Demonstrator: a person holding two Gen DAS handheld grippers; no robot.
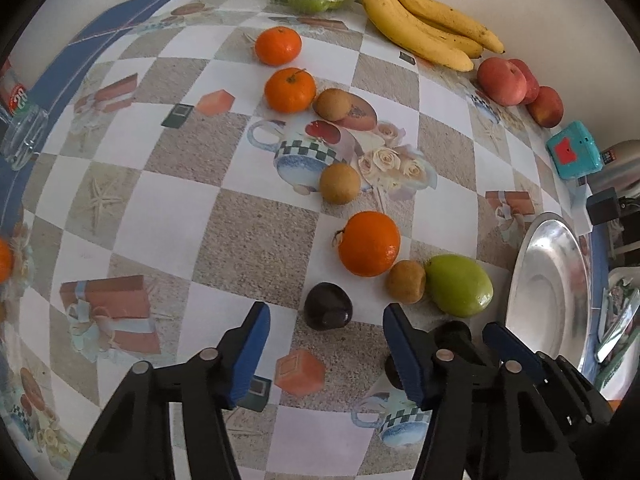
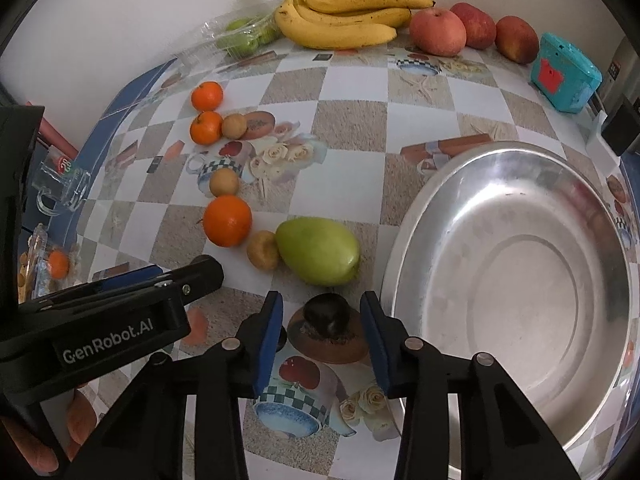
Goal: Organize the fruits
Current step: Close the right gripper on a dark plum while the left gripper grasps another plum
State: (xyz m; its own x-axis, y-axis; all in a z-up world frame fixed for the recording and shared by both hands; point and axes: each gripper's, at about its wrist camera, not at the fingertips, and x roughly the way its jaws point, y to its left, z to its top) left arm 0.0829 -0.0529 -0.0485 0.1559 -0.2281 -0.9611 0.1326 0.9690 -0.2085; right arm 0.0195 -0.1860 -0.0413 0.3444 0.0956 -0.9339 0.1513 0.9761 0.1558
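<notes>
"GenRobot.AI" on left hand-held gripper (image 2: pixel 148 276)

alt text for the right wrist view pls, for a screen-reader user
The right gripper points down at a dark plum lying between its open blue pads on a checkered tablecloth. A large empty metal plate sits just right; a green mango, oranges and bananas lie beyond.

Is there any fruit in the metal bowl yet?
No, the metal bowl holds nothing; fruit such as the green mango lies on the table beside it.
</notes>
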